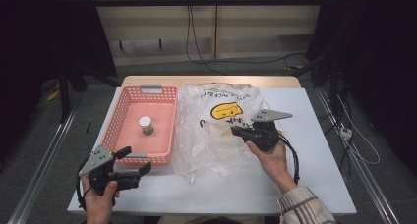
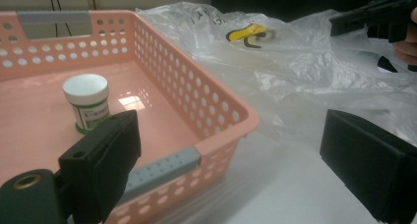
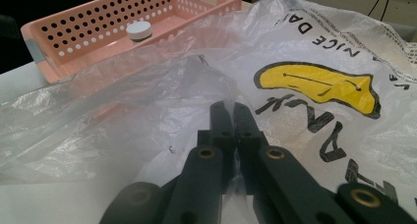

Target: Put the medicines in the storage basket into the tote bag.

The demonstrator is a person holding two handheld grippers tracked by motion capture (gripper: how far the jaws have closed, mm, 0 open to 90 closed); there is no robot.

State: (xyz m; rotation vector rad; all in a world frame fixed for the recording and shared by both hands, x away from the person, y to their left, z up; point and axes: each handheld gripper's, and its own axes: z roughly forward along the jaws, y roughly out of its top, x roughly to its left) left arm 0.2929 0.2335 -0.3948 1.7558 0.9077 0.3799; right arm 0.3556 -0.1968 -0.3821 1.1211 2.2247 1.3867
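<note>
Black jaws of right gripper [image 3: 231,117] pinched shut on clear plastic bag [image 1: 216,130], mid-frame in high view, right of pink basket [image 1: 167,94]. Left gripper [image 1: 133,161] wide open, holding nothing, hovering low left by basket's near corner. Small white-lidded jar [image 1: 145,125] upright inside basket. Likely step: lifting bag film to open its mouth. Next: probably a second pinch by left gripper on opposite layer. Right hand [image 1: 271,157] angled up-left, forearm entering from lower right.

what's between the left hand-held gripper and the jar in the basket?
The pink basket's near wall, per the high view, stands between the open left hand-held gripper and the white-lidded jar.
</note>
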